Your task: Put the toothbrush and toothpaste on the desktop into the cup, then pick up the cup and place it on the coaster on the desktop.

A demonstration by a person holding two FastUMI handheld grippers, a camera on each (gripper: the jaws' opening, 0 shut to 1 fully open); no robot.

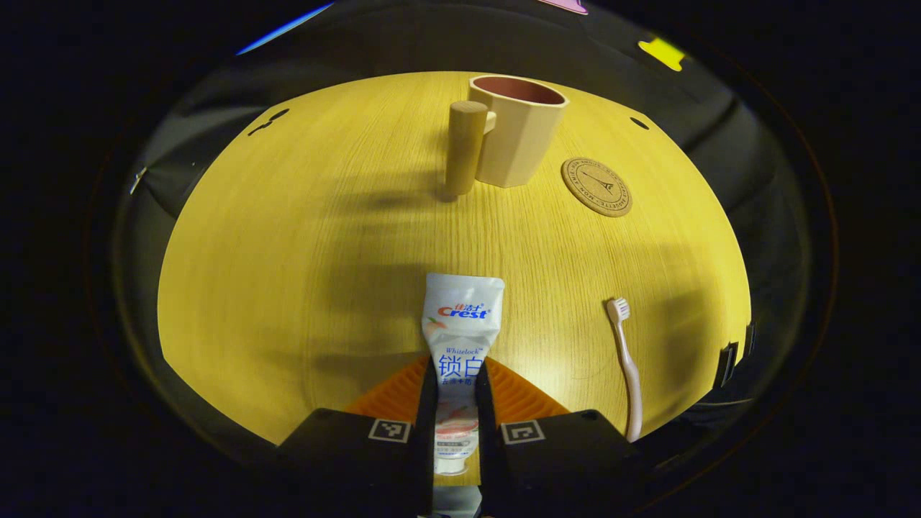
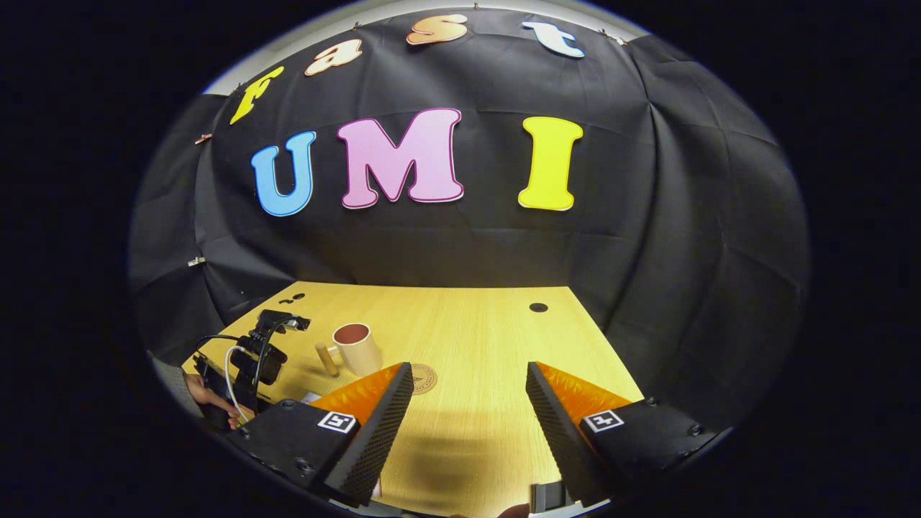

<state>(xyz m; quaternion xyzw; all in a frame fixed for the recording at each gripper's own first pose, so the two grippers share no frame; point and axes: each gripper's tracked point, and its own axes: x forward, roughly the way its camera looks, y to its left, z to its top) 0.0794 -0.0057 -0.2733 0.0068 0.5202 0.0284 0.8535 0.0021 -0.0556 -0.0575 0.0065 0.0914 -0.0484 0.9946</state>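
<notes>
The toothpaste [image 1: 460, 338] is clamped between the closed left gripper [image 1: 455, 403], a lift toward the cup [image 1: 519, 129] at 12 o'clock being called for next, while the right gripper [image 2: 468, 424] is held wide open and empty.

Toothpaste [image 1: 460, 338] nearest on desktop [image 1: 302, 288], toothbrush [image 1: 627, 363] right, cup [image 1: 514, 129] and coaster [image 1: 596, 186] apparently farther back.

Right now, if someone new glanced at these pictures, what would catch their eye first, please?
Probably the white toothpaste tube, lying at the near edge of the yellow desktop and clamped between the left tongs. Beyond it stands the cream cup with its thick handle, the round cork coaster just beside it. The right tongs hang open above bare wood.
</notes>
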